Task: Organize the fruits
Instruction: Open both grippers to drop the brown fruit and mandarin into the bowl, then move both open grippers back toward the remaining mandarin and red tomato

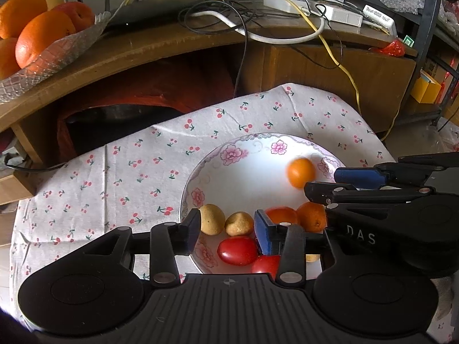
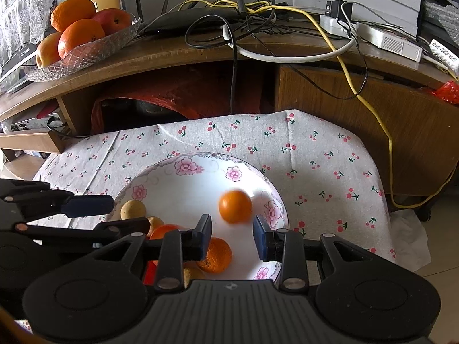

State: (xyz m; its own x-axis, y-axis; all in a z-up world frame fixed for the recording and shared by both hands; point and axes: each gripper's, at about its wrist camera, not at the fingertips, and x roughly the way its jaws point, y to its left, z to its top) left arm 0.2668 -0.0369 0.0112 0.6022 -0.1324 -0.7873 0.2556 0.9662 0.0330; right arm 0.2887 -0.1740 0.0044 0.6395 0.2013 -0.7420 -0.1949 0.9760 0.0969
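Note:
A white plate with pink flowers (image 1: 229, 154) (image 2: 186, 166) sits on a cherry-print cloth. At its near side lie two yellowish fruits (image 1: 212, 219), two red tomatoes (image 1: 237, 250) and two small oranges (image 1: 312, 218). Another small orange (image 1: 301, 172) (image 2: 235, 206) is motion-blurred over the bare white middle of the plate, free of any finger. My right gripper (image 2: 233, 238) (image 1: 321, 183) is open just behind that orange, holding nothing. My left gripper (image 1: 228, 230) (image 2: 126, 215) is open above the yellowish fruits and tomatoes, also holding nothing.
A glass bowl (image 2: 86, 54) (image 1: 57, 57) with large oranges and an apple stands on a wooden shelf at the back left. Cables and a router (image 2: 200, 17) clutter that shelf. The cloth (image 1: 114, 172) drops off at its right and far edges.

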